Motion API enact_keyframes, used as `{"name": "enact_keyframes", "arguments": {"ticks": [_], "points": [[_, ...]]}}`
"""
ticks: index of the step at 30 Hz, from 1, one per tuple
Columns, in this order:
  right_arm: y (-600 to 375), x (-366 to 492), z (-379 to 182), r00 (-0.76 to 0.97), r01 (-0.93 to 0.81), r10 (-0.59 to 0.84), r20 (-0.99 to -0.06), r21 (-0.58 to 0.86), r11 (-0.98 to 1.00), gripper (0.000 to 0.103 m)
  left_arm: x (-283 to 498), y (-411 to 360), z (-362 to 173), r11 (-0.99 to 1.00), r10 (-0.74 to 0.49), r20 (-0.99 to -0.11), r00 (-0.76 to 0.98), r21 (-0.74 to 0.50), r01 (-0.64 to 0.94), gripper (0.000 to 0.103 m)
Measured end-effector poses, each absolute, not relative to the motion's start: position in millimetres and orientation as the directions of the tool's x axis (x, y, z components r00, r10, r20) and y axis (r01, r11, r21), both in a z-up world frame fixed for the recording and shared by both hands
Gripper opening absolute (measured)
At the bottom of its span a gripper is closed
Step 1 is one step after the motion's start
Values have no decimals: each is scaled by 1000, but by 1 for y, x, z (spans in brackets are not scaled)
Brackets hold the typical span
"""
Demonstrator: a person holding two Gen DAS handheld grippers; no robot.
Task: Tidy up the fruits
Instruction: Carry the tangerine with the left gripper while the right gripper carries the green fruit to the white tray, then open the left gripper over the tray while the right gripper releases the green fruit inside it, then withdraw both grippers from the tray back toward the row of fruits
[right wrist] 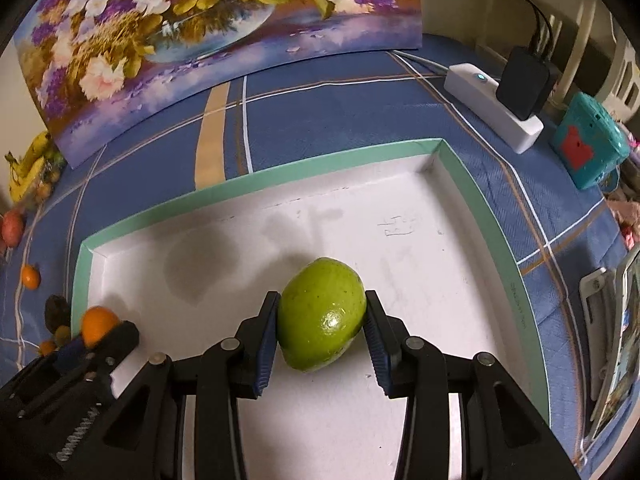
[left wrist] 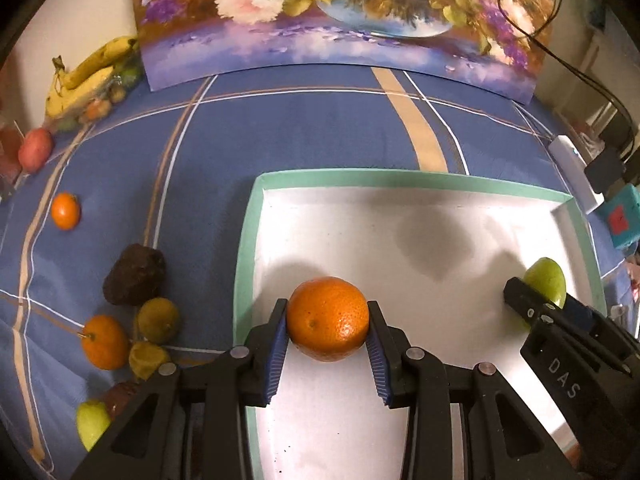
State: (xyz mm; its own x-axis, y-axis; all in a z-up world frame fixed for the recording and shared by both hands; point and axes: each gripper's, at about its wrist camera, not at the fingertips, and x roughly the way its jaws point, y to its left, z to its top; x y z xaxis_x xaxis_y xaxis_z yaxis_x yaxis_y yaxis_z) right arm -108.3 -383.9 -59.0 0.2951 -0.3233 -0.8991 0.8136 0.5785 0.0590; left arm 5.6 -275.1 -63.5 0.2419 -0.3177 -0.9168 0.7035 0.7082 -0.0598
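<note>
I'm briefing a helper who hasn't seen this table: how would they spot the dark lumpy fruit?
Start at the white tray with the mint-green rim on the blue cloth. Left of it lies a fruit cluster; the dark lumpy fruit sits at its far end, the only brown-black, rough piece among smooth oranges and greenish fruit.

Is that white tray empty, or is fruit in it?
Cannot tell: the orange and green fruit sit over the tray, each gripped by a tool; contact is hidden.

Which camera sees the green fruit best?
The right wrist view: the green fruit sits whole and close between the right hand-held gripper pads, over the white tray. In the left wrist view it shows far right, partly hidden behind that gripper.
</note>
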Motion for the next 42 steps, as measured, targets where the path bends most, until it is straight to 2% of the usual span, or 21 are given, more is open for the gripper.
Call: {"name": "enact_keyframes", "arguments": {"ticks": [12, 16, 19, 21, 22, 24, 25, 27, 29, 32, 36, 42], "points": [[-380, -106, -59, 259, 799, -341, -904, 2, 602, 44, 10, -272, -62, 715, -293, -938, 184, -87, 693, 42], [-380, -111, -49, 260, 803, -365, -894, -9, 595, 57, 7, -268, -52, 712, -303, -936, 181, -96, 696, 50], [-379, -118, -37, 281, 805, -368, -886, 9, 593, 59, 8, -262, -44, 721, -308, -935, 178, -107, 685, 53], [-379, -123, -29, 286, 811, -373, -883, 17, 584, 62, 10, -255, -38, 729, -310, -934, 180, -112, 676, 54], [-379, -126, -27, 287, 814, -374, -882, 19, 580, 67, 10, -252, -36, 729, -317, -932, 174, -122, 673, 54], [-379, -131, -23, 290, 819, -372, -882, 28, 573, 73, 10, -245, -31, 744, -315, -933, 173, -129, 656, 61], [-379, -134, -21, 292, 821, -370, -882, 33, 570, 73, 11, -242, -29, 751, -308, -934, 183, -120, 650, 70], [-377, -138, -19, 289, 825, -367, -884, 36, 564, 74, 11, -233, -24, 765, -301, -933, 196, -114, 634, 81], [-372, -145, -17, 285, 824, -367, -885, 31, 566, 85, 13, -223, -20, 778, -300, -933, 198, -119, 617, 89], [-363, -148, -15, 280, 815, -378, -882, 10, 579, 85, 16, -209, -17, 797, -283, -928, 241, -88, 598, 103], [-348, -148, -11, 307, 796, -383, -871, 14, 606, 85, 23, -189, -12, 832, -243, -920, 309, -33, 554, 103], [-324, -142, -8, 347, 765, -380, -857, 25, 643, 86, 35, -155, -6, 880, -216, -915, 342, -31, 474, 103]]}}
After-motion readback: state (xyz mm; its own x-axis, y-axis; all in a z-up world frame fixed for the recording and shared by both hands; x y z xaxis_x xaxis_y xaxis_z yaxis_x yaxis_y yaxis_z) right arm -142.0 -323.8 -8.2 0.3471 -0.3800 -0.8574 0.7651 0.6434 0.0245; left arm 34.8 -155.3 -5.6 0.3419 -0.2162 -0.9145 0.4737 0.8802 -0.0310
